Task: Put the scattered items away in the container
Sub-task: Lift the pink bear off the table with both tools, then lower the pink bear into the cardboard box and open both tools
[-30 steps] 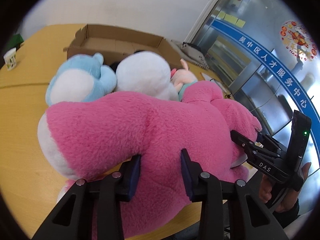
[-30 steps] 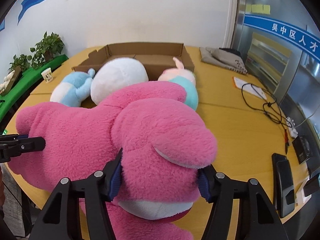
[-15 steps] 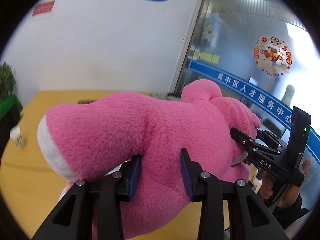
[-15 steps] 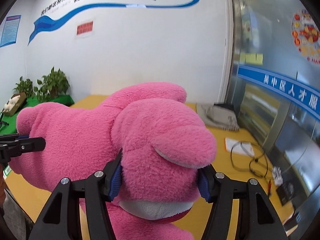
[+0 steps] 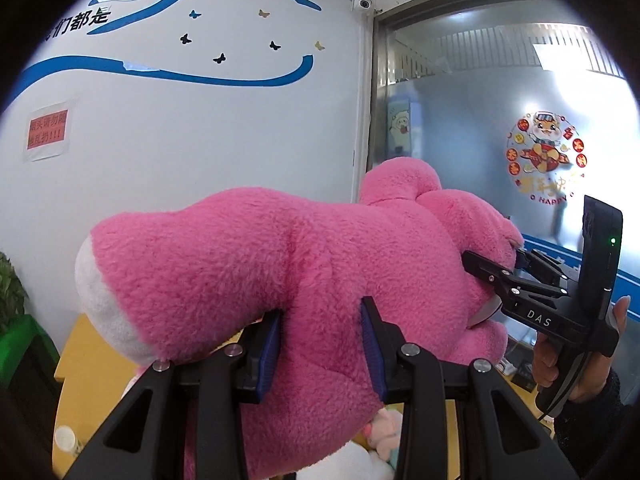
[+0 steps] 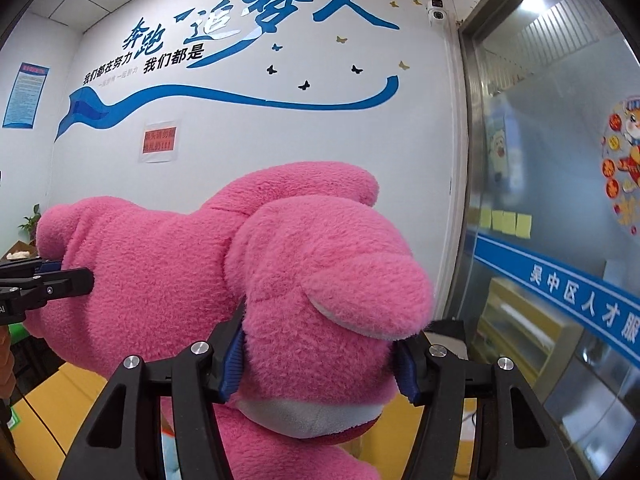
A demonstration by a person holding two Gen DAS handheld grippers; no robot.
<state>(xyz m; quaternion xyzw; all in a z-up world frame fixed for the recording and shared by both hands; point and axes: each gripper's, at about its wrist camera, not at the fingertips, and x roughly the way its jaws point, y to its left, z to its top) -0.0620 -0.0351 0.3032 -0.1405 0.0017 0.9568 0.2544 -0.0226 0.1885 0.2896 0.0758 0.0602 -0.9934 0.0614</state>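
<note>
A big pink plush bear (image 5: 304,264) hangs in the air, held by both grippers. My left gripper (image 5: 320,344) is shut on its body, the blue pads pressed into the fur. My right gripper (image 6: 320,356) is shut on the bear's head (image 6: 320,276) and also shows at the right of the left wrist view (image 5: 516,280). The left gripper shows at the left edge of the right wrist view (image 6: 44,284). The cardboard box is hidden. Bits of other plush toys (image 5: 380,436) peek out below the bear.
The yellow table (image 5: 92,384) lies far below, with a small paper cup (image 5: 66,438) at its left. A white wall (image 6: 280,128) with blue lettering and a glass partition (image 6: 560,200) fill the background. A green plant (image 5: 10,292) stands at the left.
Both grippers have lifted the pink bear high and tilted upward. The box and the other plush toys have dropped out of view; the wall now fills the frames.
</note>
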